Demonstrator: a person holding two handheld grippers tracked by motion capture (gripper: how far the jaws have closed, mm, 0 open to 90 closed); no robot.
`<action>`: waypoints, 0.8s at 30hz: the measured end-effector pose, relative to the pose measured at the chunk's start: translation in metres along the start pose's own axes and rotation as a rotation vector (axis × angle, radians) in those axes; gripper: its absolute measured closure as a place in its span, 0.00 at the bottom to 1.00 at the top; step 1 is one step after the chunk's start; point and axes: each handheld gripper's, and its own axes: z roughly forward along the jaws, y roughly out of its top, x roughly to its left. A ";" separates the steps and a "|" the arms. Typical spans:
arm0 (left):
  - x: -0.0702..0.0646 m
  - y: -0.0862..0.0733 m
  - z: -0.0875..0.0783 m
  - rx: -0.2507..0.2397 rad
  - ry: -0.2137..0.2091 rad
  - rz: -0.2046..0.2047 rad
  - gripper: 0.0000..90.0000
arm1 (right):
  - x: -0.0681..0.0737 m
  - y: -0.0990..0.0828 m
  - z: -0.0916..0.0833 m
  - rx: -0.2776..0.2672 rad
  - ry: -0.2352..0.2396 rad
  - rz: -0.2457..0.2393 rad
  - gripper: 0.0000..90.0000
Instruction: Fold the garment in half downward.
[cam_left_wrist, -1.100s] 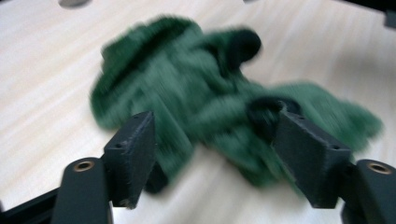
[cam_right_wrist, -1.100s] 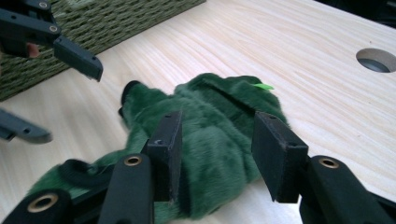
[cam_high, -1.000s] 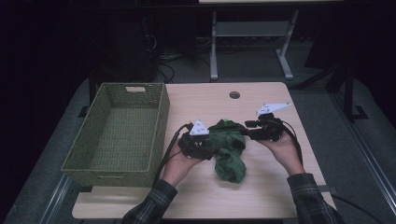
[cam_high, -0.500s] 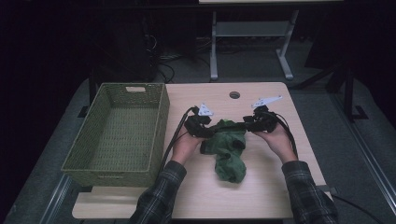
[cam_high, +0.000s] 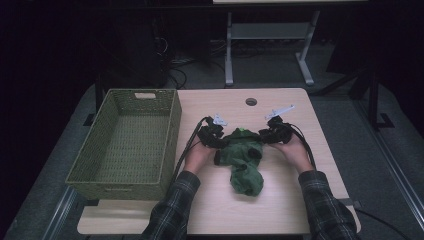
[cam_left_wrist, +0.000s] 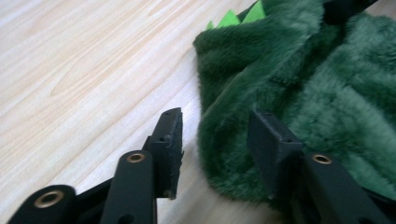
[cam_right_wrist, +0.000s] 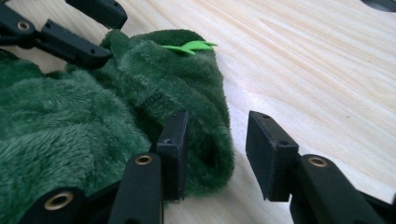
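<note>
Overhead, my left gripper (cam_high: 216, 137) and right gripper (cam_high: 271, 134) flank the green plush garment (cam_high: 243, 159) at mid-table, right of the woven basket (cam_high: 126, 145); hands and fabric hide the jaws there. Along the left gripper (cam_left_wrist: 215, 137), jaws have just been closing yet stand apart, straddling the garment's (cam_left_wrist: 299, 102) edge without pinching it, on bare table (cam_left_wrist: 84, 70). Along the right gripper (cam_right_wrist: 215, 149), likewise closing, a fold of garment (cam_right_wrist: 93, 130) sits between separated pads, lime spikes (cam_right_wrist: 189, 46) beyond.
</note>
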 end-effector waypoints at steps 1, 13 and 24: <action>0.001 -0.001 0.001 0.002 -0.003 -0.002 0.65 | 0.001 0.000 0.002 0.007 -0.001 -0.006 0.69; 0.001 -0.003 0.007 0.006 -0.031 -0.017 0.95 | 0.002 -0.001 0.005 0.012 0.009 0.007 0.94; 0.001 0.023 -0.017 -0.081 -0.034 -0.028 0.98 | -0.003 0.006 -0.015 -0.066 0.003 0.068 0.97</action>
